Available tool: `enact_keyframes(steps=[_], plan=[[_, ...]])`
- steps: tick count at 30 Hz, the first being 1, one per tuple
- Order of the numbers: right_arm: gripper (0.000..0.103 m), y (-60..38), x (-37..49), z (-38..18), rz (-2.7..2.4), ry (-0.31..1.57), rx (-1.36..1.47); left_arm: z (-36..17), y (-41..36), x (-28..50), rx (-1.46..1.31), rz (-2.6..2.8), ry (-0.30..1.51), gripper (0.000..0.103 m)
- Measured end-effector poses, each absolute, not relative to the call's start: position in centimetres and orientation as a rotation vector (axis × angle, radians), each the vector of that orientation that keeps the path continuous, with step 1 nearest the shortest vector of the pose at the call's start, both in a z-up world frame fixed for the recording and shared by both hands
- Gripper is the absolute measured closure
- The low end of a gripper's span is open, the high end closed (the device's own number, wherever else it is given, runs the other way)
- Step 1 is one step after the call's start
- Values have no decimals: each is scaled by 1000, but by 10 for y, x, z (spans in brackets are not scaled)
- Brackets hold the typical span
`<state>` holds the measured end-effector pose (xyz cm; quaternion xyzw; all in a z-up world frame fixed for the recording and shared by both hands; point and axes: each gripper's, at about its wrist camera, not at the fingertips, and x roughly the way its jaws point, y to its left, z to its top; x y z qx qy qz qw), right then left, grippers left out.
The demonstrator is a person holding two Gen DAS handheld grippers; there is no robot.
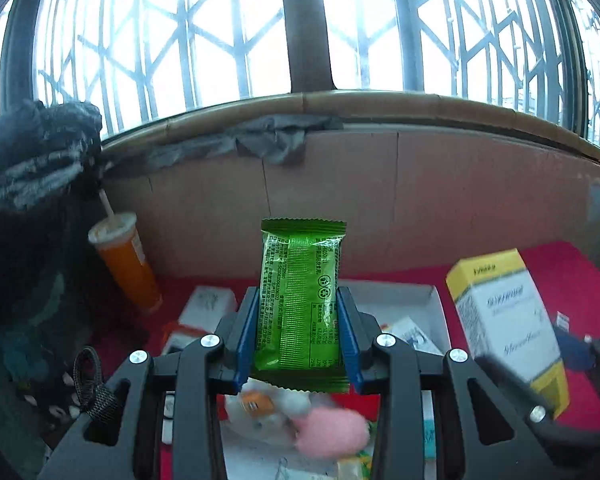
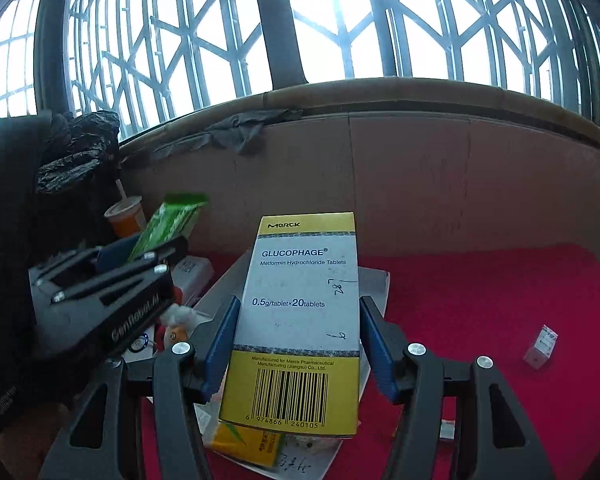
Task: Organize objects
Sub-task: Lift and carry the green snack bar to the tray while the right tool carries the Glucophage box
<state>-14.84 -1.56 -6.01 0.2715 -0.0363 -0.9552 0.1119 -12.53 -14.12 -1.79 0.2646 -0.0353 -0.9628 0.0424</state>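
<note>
The red-covered counter (image 2: 500, 300) is far from sorted, as far as these views go. A white shallow tray (image 1: 428, 300) sits on it with small boxes, a pink plush toy (image 1: 332, 432) and loose packets jumbled in and around it, and a tiny white box (image 2: 542, 346) lies well apart on the red cloth to the right. An orange drink cup (image 1: 126, 264) with a straw stands at the back left against the cardboard wall. Two items are lifted and neither is set down yet, so I judge the task to be in its carrying stage with most of the sorting left.

The Glucophage tablet box (image 2: 300, 320) is the larger of the two. The right hand-held gripper (image 2: 296, 344) clamps it by its long side edges, above the counter. Its long axis runs away from the camera along the fingers, Merck header at the far end and barcode near.

The green snack packet (image 1: 302, 300) is pinched across its width by the left hand-held gripper (image 1: 298, 336), held over the tray. Its long axis stands upright in view, one crimped end up and the other down; the print is too fine to say which end is the top.
</note>
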Motion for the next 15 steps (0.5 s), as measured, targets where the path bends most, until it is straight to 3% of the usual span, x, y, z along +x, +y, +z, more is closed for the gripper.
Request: enact_keyframes(steps=[8,15], plan=[[39,-15,-167,-98,-2800,-82,955,-55,-136,-150,950,-2907,-136,67],[39,-28,-187,-110,-2792,-26,1005,-49,-139,-167,936,-2907,-143,67]])
